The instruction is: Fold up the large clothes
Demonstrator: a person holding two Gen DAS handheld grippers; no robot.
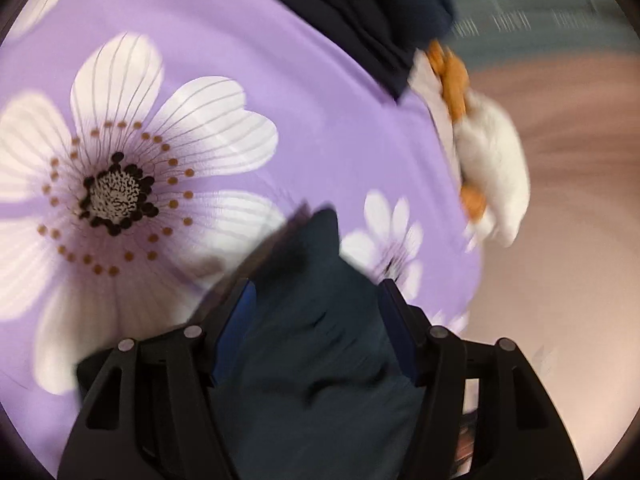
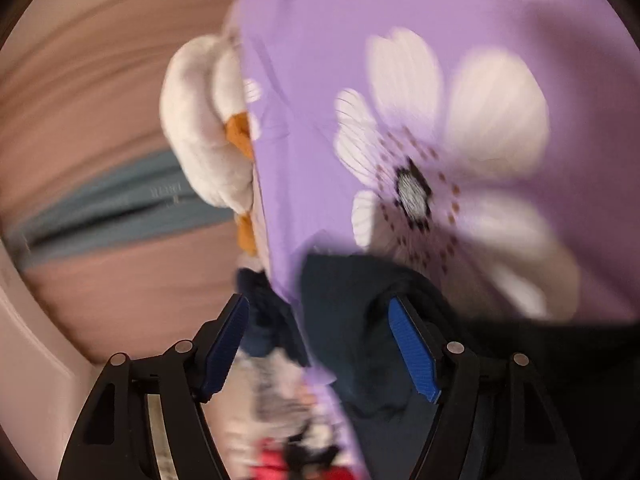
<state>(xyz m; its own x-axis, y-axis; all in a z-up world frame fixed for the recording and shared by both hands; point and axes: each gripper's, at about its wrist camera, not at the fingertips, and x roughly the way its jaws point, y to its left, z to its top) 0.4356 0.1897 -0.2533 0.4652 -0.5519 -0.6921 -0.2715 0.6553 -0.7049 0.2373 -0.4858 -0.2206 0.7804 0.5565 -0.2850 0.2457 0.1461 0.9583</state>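
Both grippers stand with their blue pads spread, dark navy cloth lying between them but pinched by neither. In the left wrist view the left gripper (image 1: 316,312) looks steeply down on a bunched navy garment (image 1: 316,360) that fills the gap between its jaws and runs back toward the camera; a second dark fold (image 1: 360,12) lies farther off at the top of that view. In the right wrist view the right gripper (image 2: 320,340) straddles the same navy cloth where it meets the bed's edge, most of the fabric sitting toward its right pad (image 2: 414,354). The garment's long axis cannot be judged through the motion blur, and the left gripper appears the more squarely over it. Beneath lies a lilac floral bedsheet (image 1: 320,152), with a white and orange plush toy (image 1: 492,176) at its edge. Beyond the bed are a pinkish floor (image 1: 568,128) and a blue-grey rug (image 1: 540,12).
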